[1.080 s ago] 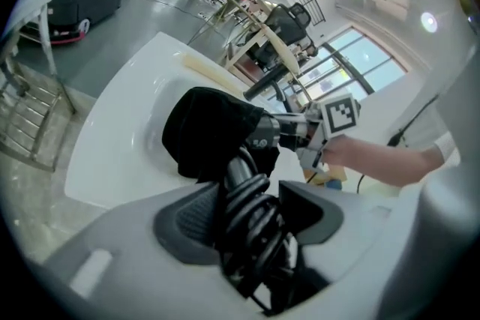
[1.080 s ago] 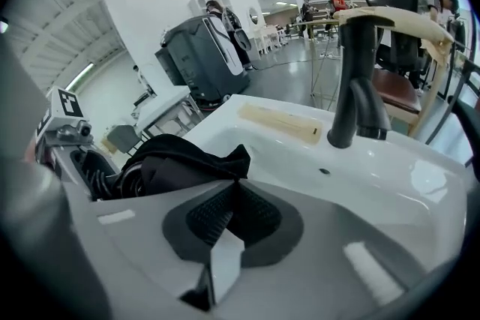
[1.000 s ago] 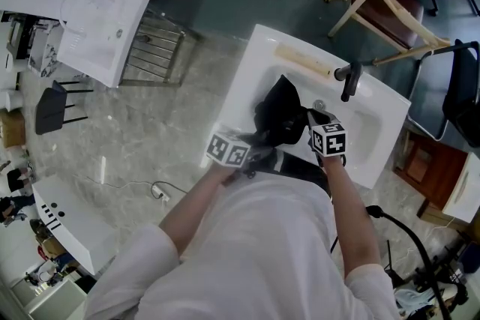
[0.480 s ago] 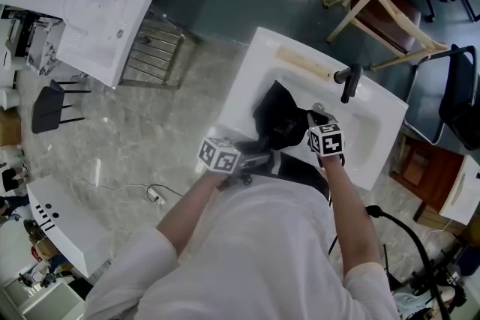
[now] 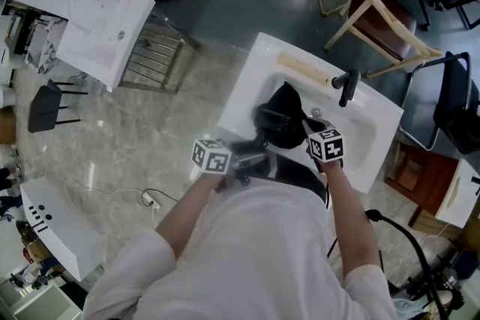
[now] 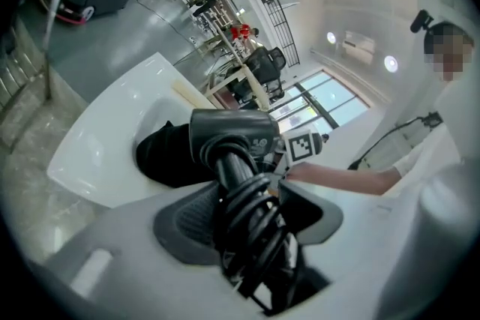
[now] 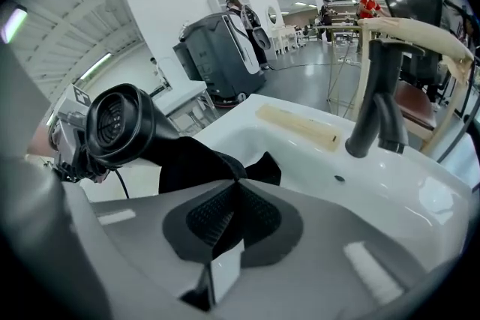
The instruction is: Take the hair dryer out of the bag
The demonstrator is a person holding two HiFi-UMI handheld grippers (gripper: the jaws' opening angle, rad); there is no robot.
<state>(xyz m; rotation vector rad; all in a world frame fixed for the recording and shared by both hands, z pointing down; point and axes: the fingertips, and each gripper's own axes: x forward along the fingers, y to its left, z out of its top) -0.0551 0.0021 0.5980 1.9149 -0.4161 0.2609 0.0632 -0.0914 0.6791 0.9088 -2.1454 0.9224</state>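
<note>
Lifted up and back toward the near left, the left hand-held gripper (image 6: 247,219) has drawn the black plastic hair dryer (image 6: 229,135) out of the black cloth bag (image 6: 161,157). Its jaws clamp the dryer's handle, which is wound with coiled black cord (image 6: 251,228). The dryer hangs just above the bag, over the near left of the white ceramic sink basin (image 7: 420,195). The right hand-held gripper (image 7: 234,213) has its jaws pinched together on the bag's near edge, left of the black faucet (image 7: 375,105).
</note>
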